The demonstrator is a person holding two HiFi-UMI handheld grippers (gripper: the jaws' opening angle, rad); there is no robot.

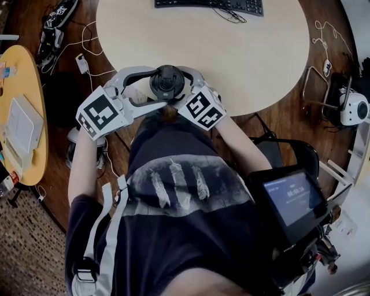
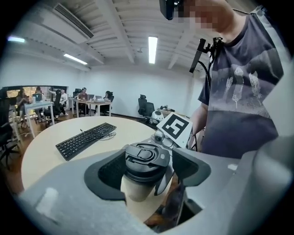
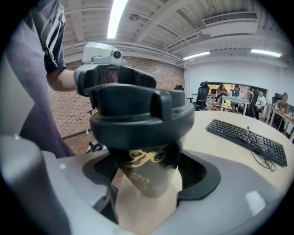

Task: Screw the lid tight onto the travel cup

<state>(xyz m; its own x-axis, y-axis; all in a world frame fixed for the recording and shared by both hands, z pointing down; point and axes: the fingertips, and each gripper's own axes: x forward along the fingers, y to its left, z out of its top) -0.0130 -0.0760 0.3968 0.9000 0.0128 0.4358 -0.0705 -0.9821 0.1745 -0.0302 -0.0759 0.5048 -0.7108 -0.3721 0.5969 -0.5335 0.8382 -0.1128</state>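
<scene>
A travel cup with a black lid is at the near edge of a round beige counter, right in front of the person. The right claw pinches the cup's body just below the lid. The left claw is set wide, its pads pressed on the lid's rim. Both parts look rigid, light and smooth, so probably slippery: hold the body firmly and twist at the rim.

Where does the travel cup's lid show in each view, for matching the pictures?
Head view: lid, upper centre, seen from above.
Left gripper view: lid, lower centre.
Right gripper view: lid, centre, filling much of the picture.
Shared landmark: the black keyboard.
</scene>
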